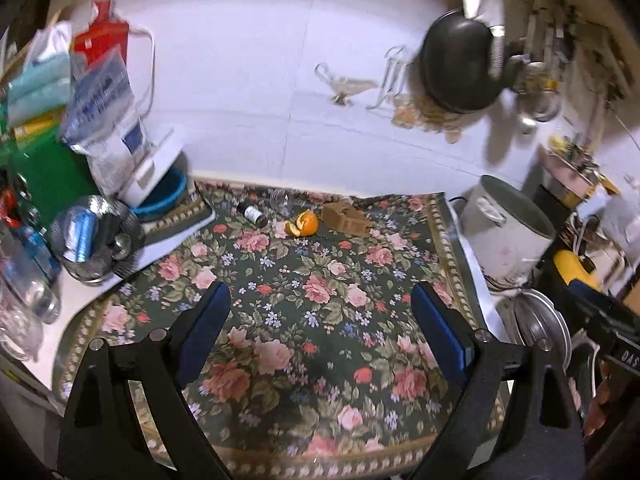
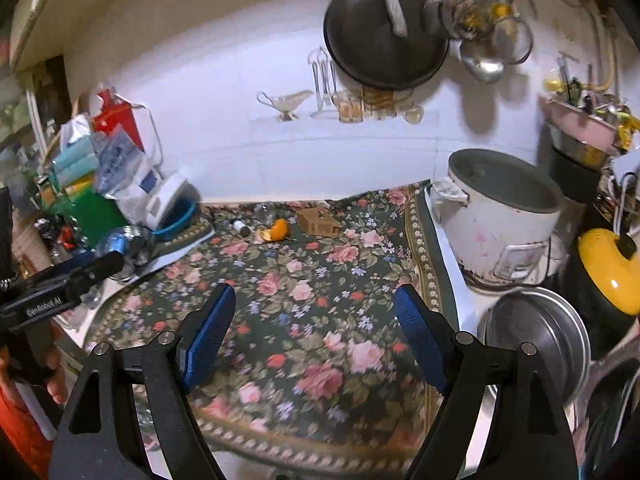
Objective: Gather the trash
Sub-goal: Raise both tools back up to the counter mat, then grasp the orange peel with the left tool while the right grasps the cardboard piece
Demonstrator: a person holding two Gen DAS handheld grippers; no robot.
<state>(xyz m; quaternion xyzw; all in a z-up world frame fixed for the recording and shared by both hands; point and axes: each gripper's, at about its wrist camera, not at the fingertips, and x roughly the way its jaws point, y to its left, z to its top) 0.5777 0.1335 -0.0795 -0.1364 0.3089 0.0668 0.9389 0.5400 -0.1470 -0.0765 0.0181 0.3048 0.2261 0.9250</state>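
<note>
Trash lies at the far edge of the floral cloth point(image 1: 312, 320): an orange peel point(image 1: 304, 224), a small dark bottle point(image 1: 253, 214) on its side, a clear crumpled piece point(image 1: 282, 200) and a brown cardboard scrap point(image 1: 346, 218). The right wrist view shows the same peel point(image 2: 276, 230), bottle point(image 2: 241, 227) and cardboard point(image 2: 319, 221). My left gripper point(image 1: 322, 292) hangs open over the cloth's near half, well short of the trash, with nothing between its blue pads. My right gripper point(image 2: 316, 292) is also open and empty, beside the left one and equally far back.
A white cooker pot point(image 2: 500, 224) stands at the right, with a metal lid point(image 2: 536, 340) and a yellow-lidded vessel point(image 2: 608, 264) nearer. Bags, boxes, a blue bowl point(image 1: 160, 196) and foil rolls point(image 1: 88, 236) crowd the left. A black pan point(image 2: 384, 36) hangs on the white wall.
</note>
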